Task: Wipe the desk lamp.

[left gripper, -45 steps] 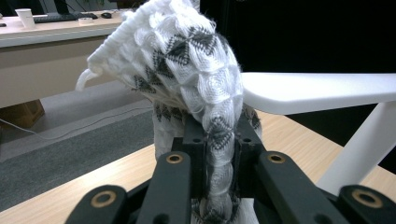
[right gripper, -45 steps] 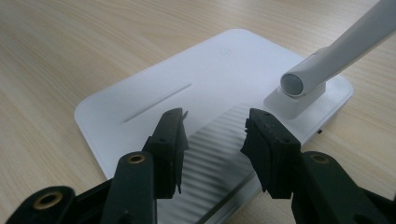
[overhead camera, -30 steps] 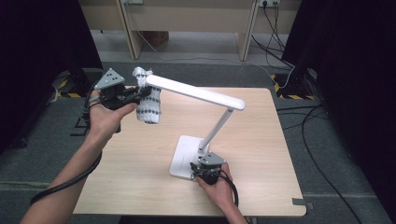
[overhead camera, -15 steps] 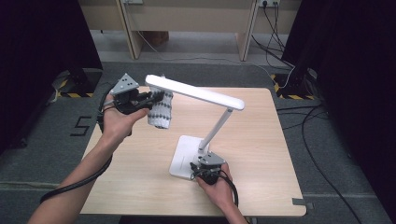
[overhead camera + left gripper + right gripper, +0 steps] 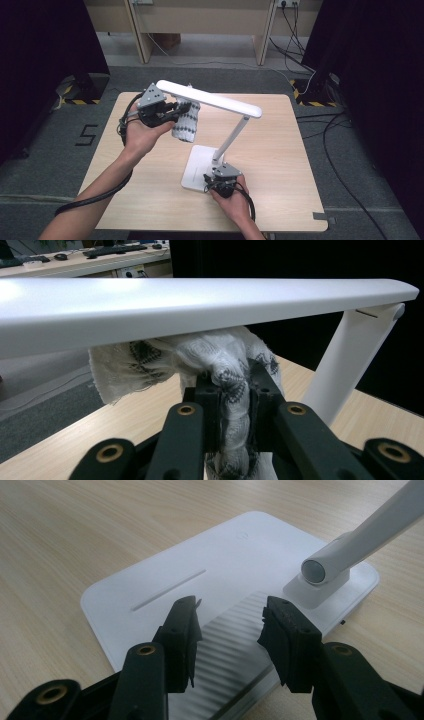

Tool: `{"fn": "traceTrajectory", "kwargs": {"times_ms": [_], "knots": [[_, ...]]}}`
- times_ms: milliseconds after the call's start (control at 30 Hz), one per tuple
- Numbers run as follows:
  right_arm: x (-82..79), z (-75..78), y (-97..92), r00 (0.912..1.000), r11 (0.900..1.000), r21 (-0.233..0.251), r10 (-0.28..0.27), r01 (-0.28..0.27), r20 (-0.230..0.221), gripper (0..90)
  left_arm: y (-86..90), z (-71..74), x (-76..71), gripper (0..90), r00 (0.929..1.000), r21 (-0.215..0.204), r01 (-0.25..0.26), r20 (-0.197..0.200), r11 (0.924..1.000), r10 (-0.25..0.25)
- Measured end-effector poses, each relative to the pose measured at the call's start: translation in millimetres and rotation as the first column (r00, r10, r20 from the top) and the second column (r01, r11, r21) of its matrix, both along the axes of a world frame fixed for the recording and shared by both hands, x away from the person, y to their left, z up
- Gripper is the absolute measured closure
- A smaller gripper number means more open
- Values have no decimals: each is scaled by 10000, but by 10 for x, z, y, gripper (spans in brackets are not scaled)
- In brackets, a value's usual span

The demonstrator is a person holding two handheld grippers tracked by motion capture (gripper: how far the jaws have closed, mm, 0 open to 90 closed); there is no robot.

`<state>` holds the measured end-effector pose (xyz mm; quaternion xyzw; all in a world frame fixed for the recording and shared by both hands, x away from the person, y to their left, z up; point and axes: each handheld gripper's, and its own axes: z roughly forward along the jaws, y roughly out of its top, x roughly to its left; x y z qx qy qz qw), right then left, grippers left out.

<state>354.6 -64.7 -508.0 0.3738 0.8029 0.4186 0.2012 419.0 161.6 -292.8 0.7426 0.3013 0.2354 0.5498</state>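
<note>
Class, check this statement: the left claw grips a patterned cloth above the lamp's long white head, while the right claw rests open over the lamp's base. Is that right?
Not quite. The left claw grips the cloth beneath the lamp's head, not above it, as the left gripper view shows. The rest holds: the right claw rests open over the base.

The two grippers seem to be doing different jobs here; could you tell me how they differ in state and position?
The left gripper is shut on a patterned cloth, raised under the lamp head; the right gripper stands open, holding nothing. The left is high above the table; the right sits low over the lamp base. Both have black jaws and are hand-held.
</note>
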Motion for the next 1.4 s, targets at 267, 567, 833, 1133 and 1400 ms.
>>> {"fn": "traceTrajectory", "kwargs": {"times_ms": [267,567,833,1133,1400], "knots": [[0,0,0,10000,10000,-11,6,-6,10,572,-210,-55,-12,792,9985,106,535,107,9985,-537],[0,1,-1,10000,10000,-24,12,-12,14,571,-388,-89,-30,792,9957,225,900,203,9957,-905],[0,0,-1,10000,10000,-20,14,-14,16,571,-575,-127,-52,792,9911,378,1292,269,9909,-1303],[0,0,-1,10000,10000,-8,21,-21,11,572,-720,-140,-81,792,9863,484,1610,291,9858,-1625],[0,-1,-1,10000,10000,6,31,-31,-2,571,-857,-161,-110,791,9808,607,1908,286,9797,-1928]]}}
